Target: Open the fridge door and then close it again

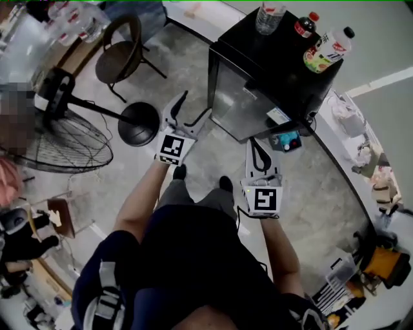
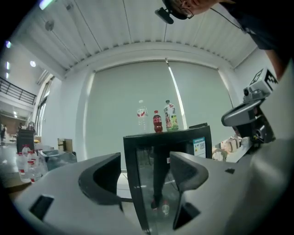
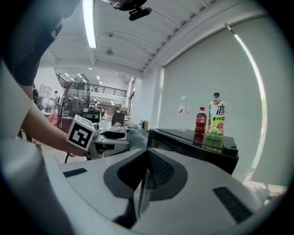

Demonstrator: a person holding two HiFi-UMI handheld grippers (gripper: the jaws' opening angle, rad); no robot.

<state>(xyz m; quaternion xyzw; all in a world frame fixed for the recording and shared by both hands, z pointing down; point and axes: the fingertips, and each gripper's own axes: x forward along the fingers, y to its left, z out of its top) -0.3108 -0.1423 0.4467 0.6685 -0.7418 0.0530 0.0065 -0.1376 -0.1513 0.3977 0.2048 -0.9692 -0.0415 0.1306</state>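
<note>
A small black fridge [image 1: 248,97] with a glass door stands on the floor ahead of me, and its door looks closed. My left gripper [image 1: 195,104] is open, just left of the door's front, with nothing between its fingers. In the left gripper view the fridge [image 2: 161,151] shows through the gap of the left gripper [image 2: 144,160]. My right gripper [image 1: 256,145] is shut and empty, below the fridge's near corner. In the right gripper view the right gripper [image 3: 146,153] points past the fridge [image 3: 197,144], and the left gripper [image 3: 108,135] shows at the left.
A clear water bottle [image 1: 270,16], a cola bottle [image 1: 304,26] and a green juice bottle [image 1: 328,48] stand on the fridge top. A floor fan [image 1: 61,138], a round stand base [image 1: 139,122] and a chair [image 1: 119,55] are at the left. A cluttered counter [image 1: 361,148] runs along the right.
</note>
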